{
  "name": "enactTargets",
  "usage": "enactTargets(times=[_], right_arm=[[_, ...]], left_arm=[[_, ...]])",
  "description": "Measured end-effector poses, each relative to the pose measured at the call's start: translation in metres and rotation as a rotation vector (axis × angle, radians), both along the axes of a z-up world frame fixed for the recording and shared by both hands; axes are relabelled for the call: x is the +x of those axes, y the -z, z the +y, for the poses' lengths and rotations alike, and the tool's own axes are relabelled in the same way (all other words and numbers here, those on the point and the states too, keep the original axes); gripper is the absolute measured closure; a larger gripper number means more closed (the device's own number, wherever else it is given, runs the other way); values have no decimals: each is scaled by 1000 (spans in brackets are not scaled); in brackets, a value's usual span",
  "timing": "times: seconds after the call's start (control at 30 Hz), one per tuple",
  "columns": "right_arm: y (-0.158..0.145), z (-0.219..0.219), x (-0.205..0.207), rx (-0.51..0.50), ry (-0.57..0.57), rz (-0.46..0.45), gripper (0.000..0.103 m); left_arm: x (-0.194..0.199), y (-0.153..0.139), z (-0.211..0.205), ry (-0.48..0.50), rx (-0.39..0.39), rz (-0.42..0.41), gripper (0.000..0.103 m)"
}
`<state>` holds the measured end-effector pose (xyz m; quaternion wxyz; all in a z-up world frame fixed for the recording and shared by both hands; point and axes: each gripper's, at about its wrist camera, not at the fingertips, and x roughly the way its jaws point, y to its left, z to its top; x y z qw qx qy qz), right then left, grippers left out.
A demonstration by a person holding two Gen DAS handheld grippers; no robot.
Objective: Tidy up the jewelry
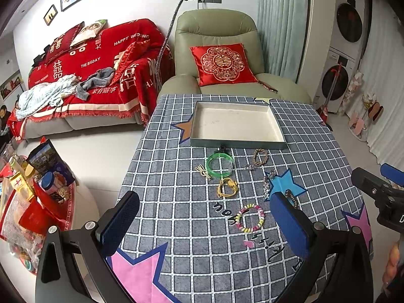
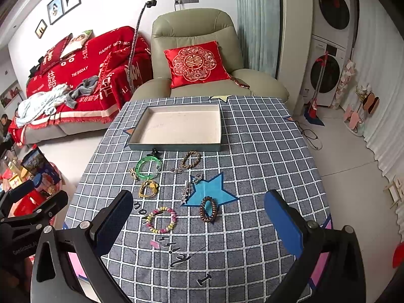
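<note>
Both grippers hover above the near edge of the table, fingers spread wide, nothing between them. Left gripper [image 1: 204,217]: blue pads either side of the pastel bead bracelet [image 1: 250,218], well above it. Right gripper [image 2: 199,217]: same wide stance, seen also at the right edge of the left wrist view.

Checked tablecloth [image 2: 252,176], grey-blue with white grid and coloured star patches, covers the table.

Jewelry lies loose on the cloth, all of it outside the tray:
- pastel bead bracelet, nearest, just beyond black lettering
- brown coil hair tie [image 2: 208,209], on the lower edge of the blue star patch [image 2: 212,189]
- silver star hair clip [image 2: 185,192], at the blue star's left edge
- yellow cord bracelet [image 2: 148,188], left of the clip
- green bangle [image 2: 148,168], farther back, with a small beige knot [image 2: 133,173] touching its left side
- brown braided bracelet [image 2: 191,159], right of the bangle, near the tray
- small silver piece [image 2: 176,170], just beside the braid; type unclear

Shallow rectangular tray [image 2: 176,147], pale inside, sits at the far centre of the table, nothing in it. Small black clip [image 2: 154,151] touches its front wall.

Green armchair [image 2: 192,32] with red cushion [image 2: 195,64] stands behind the table.
</note>
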<state>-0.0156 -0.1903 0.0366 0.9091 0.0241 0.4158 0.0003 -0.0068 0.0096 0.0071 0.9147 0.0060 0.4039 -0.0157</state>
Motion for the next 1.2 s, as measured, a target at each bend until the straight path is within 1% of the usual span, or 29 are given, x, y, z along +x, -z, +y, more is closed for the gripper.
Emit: enactTargets(times=[1.2], right_arm=[[3, 3, -2, 0, 0, 11, 0]], left_arm=[[-2, 5, 3, 1, -4, 6, 0]])
